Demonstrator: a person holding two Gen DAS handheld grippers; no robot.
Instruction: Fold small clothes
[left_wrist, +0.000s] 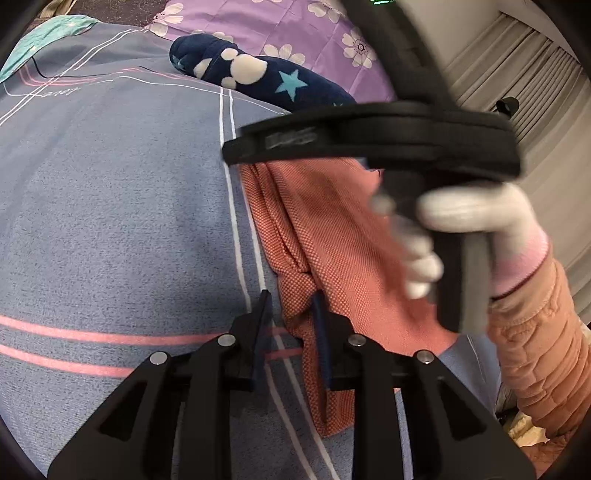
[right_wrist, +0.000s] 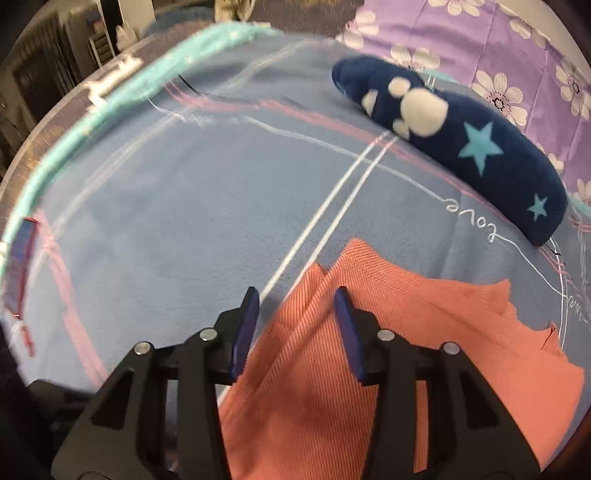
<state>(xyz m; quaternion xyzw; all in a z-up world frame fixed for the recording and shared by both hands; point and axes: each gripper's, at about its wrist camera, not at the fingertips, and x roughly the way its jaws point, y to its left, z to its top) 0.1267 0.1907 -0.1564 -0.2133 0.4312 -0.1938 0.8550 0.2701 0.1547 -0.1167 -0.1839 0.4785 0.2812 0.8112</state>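
Observation:
A salmon-pink knitted garment (left_wrist: 332, 229) lies partly folded on a blue-grey bedsheet (left_wrist: 110, 203). In the left wrist view my left gripper (left_wrist: 291, 308) sits at the garment's left edge. Its jaws stand slightly apart with a bunched fold between them, and the pads do not press on it. In the right wrist view my right gripper (right_wrist: 296, 301) hovers open over the garment (right_wrist: 406, 332), with the folded layers lying flat beneath the gap. A white-gloved hand (left_wrist: 461, 214) holds the right gripper's black body above the garment and hides its right part.
A navy plush item with stars and paw prints (right_wrist: 461, 147) lies beyond the garment, also seen in the left wrist view (left_wrist: 258, 77). A purple floral quilt (right_wrist: 517, 48) is behind it. The sheet's teal edge (right_wrist: 92, 122) runs along the left. A peach sleeve (left_wrist: 535, 350) is at the right.

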